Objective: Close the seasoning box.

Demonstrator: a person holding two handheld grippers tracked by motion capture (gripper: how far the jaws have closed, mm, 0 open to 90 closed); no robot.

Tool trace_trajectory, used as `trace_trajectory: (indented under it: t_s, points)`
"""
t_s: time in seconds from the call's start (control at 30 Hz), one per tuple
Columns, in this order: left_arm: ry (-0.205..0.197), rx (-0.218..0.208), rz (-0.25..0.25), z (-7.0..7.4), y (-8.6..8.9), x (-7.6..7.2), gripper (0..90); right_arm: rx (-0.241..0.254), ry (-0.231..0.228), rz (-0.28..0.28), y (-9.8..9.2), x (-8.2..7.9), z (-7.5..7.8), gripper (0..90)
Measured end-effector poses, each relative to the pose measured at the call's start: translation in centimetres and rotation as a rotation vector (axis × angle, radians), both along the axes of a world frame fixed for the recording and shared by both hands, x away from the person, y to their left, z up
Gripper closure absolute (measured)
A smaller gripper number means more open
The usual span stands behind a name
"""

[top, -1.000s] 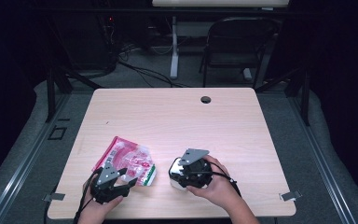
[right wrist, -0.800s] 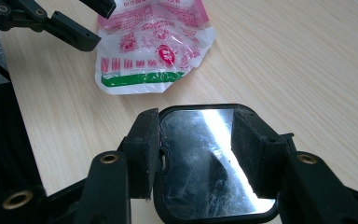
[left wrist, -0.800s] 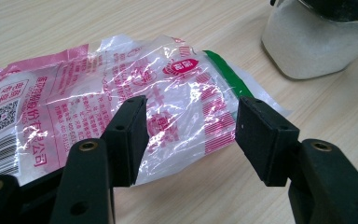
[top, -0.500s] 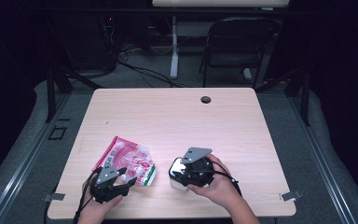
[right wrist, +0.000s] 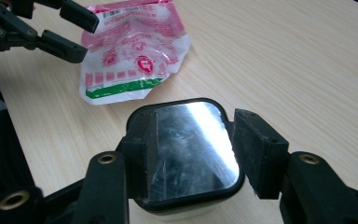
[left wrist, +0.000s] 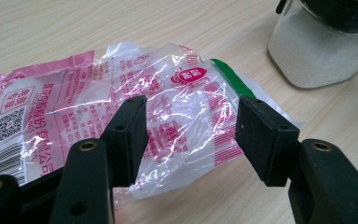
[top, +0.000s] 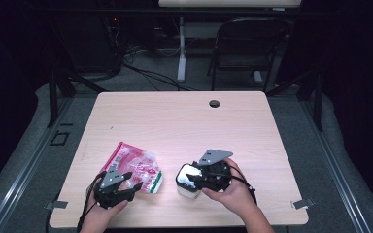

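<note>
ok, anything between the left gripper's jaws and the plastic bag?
Nothing visible. The left gripper is open, its jaws hanging just over the crinkled pink plastic bag, with only air between. The jar stands off to the side, under the right gripper.

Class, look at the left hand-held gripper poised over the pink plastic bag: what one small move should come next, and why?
Probably lower the left hand-held gripper a little and shut it on the pink plastic bag. Its jaws stand open above the bag's crumpled clear end without gripping it, while the right hand-held gripper straddles the jar's lid, jaws at either side.
</note>
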State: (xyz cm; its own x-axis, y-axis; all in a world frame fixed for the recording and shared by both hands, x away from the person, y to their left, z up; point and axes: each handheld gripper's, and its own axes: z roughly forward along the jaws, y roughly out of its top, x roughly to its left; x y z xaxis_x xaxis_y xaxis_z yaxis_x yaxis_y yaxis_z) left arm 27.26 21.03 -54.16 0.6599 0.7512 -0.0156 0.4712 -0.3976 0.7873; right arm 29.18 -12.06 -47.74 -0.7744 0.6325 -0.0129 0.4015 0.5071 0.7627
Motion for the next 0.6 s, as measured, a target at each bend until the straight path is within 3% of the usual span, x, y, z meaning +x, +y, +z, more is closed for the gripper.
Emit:
trace_trajectory:
  t_s: [0.37,0.6]
  points:
    - [0.005,-0.006,0.015,-0.1,0.5,0.7,44.0,0.052,0.017,-0.136,-2.9,1.0,-0.1,49.8]
    - [0.005,-0.011,0.036,-0.1,1.1,0.9,43.9,0.065,0.046,-0.261,-4.8,2.1,-0.9,50.0]
